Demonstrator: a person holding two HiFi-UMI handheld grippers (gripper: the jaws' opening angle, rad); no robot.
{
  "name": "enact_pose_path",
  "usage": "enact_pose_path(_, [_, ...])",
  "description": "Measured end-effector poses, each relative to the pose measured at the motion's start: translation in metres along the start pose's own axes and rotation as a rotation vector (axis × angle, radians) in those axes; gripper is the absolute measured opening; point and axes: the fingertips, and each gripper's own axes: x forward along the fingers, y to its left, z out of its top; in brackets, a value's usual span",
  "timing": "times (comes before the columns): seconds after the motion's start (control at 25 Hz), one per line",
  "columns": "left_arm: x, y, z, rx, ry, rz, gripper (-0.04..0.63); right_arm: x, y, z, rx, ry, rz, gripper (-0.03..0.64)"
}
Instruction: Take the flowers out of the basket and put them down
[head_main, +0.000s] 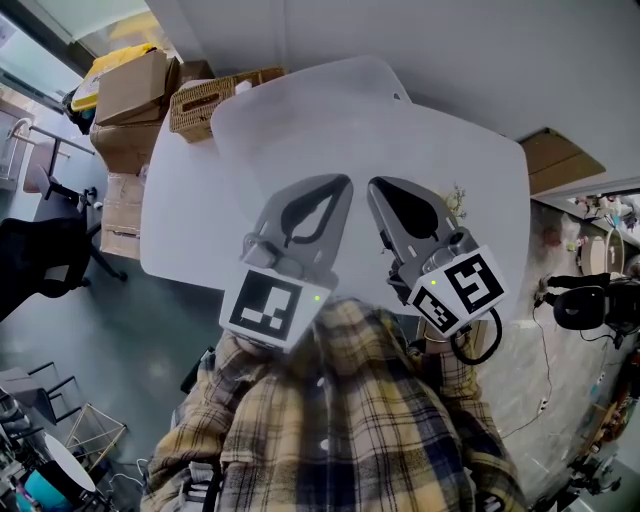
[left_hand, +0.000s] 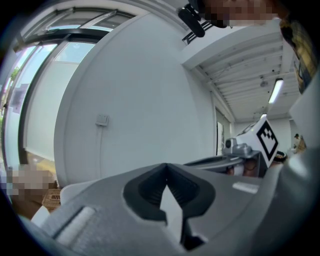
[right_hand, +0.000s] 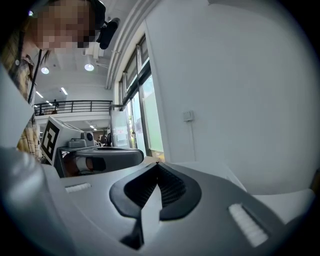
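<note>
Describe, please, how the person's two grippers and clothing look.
The left gripper and right gripper are grey, with tapering jaws lined by black ribbed pads. Each carries a white cube printed with black square markers and a small green light. A black cable loops below the right cube. The shirt is yellow-and-navy plaid.

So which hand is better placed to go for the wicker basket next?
Left, probably. The wicker basket sits by the table's far left corner, on the left tool's side; the right tool would have to cross over. Both tools are shut and empty.
</note>
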Motion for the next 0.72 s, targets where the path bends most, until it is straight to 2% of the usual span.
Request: enact_pose_path(0.72, [0.020, 0.005, -0.007, -0.021, 0.018, -0.010, 0.002, 0.007, -0.022, -0.007, 0.023, 0.018, -0.001, 0.005])
